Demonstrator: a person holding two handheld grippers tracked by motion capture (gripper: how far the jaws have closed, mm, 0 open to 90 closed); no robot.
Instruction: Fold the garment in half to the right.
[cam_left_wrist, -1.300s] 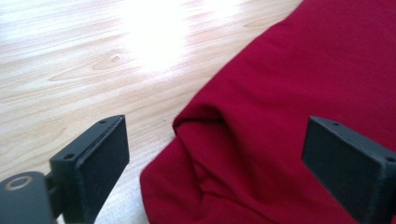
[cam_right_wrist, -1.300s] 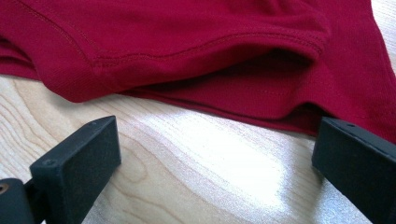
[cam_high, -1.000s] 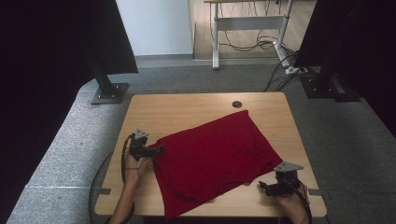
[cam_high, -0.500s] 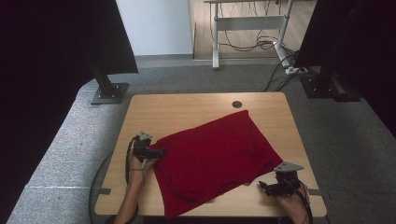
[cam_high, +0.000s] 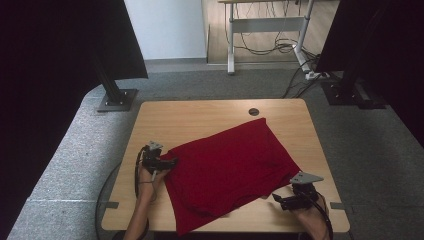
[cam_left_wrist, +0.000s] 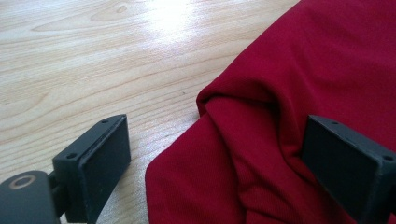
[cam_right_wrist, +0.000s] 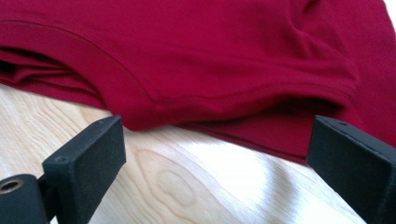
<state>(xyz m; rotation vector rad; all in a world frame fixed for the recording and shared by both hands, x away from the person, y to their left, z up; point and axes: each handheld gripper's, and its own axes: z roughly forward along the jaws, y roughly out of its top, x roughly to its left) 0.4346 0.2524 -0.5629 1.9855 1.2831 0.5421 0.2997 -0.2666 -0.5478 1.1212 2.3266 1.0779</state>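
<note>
Cloth (cam_high: 227, 172) lies between your tools — its bunched corner sits already between the spread jaws of your left gripper (cam_high: 170, 162); your right gripper (cam_high: 277, 200), jaws also apart, faces the hem just ahead.

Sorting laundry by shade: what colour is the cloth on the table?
Plain dark red cloth, no pattern; clearest in the high view.

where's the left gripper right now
In the high view the left gripper sits at the table's left side, open, at the red cloth's left edge.
</note>
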